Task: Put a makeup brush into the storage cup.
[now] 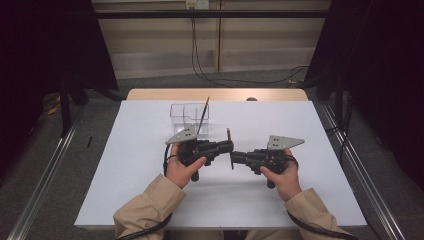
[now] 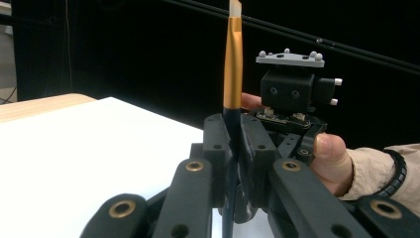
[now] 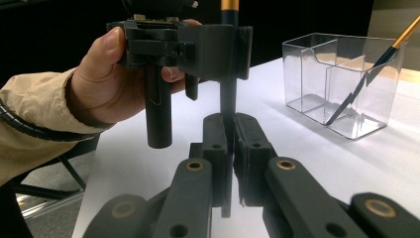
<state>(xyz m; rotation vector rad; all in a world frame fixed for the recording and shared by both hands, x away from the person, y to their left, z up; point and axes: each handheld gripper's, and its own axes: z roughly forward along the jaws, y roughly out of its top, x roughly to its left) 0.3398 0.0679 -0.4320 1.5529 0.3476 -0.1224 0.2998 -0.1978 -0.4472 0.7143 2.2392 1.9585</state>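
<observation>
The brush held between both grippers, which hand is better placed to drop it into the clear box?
Left, probably. The left gripper grips the brush nearest the clear box; the right gripper sits farther away.

A clear container (image 1: pixel 189 116) stands on the table (image 1: pixel 125 170) toward its far edge, a little left of the middle, with a brush (image 1: pixel 203 116) leaning inside it. Nearer the person, at mid-table, the left gripper (image 1: pixel 229 147) and right gripper (image 1: pixel 234 159) meet tip to tip. Between them a second brush (image 1: pixel 229 134) stands upright, the left gripper's grasp above the right's.
</observation>
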